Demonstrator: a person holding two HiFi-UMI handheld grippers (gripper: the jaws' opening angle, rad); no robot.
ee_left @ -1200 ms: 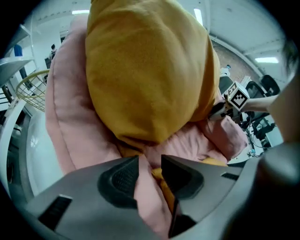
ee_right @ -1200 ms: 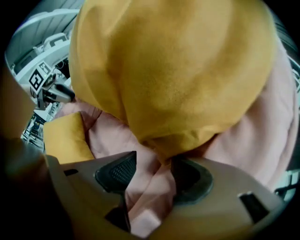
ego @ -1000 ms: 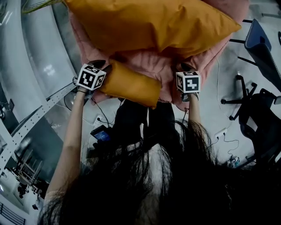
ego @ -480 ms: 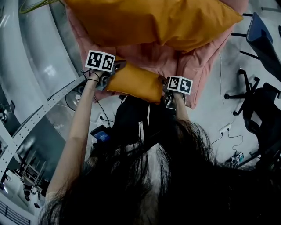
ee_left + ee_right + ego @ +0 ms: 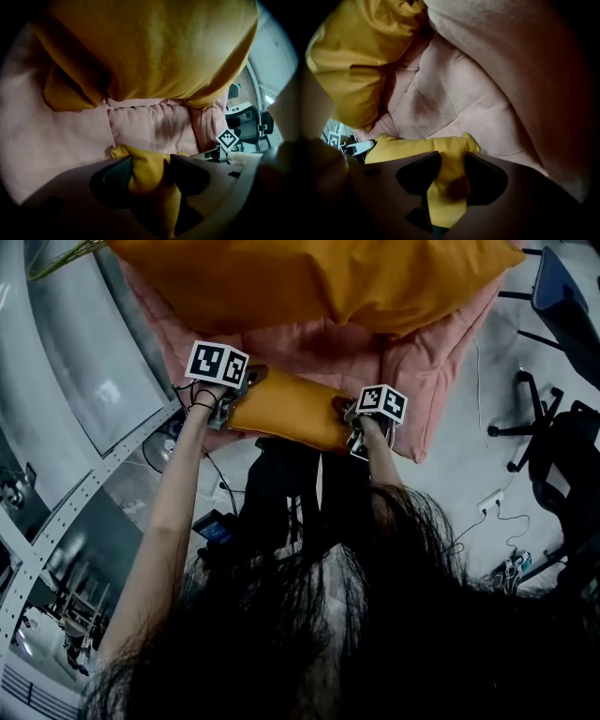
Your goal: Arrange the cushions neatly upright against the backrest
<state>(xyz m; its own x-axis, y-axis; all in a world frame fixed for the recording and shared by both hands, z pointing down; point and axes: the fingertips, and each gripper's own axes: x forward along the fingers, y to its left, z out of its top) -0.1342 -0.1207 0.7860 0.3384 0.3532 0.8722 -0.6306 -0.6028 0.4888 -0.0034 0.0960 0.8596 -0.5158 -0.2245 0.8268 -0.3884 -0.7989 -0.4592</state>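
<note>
- The pink sofa (image 5: pixel 323 348) has a soft quilted seat, so I'd guess anything stood on it slumps unless it's leaning on something.
- The big cushion (image 5: pixel 309 277) is already upright at the back and fills most of the width. I'd use it as the prop or tuck in just beside it.
- The small cushion (image 5: pixel 286 411) lies flat along the seat's front edge, gripped at both ends.
- The left tongs (image 5: pixel 150 172) and right tongs (image 5: pixel 451 171) have just been closing, and each pinches a bunched corner of fabric. Lift both ends evenly, tip the top edge backward, and let go only once it's propped.
</note>
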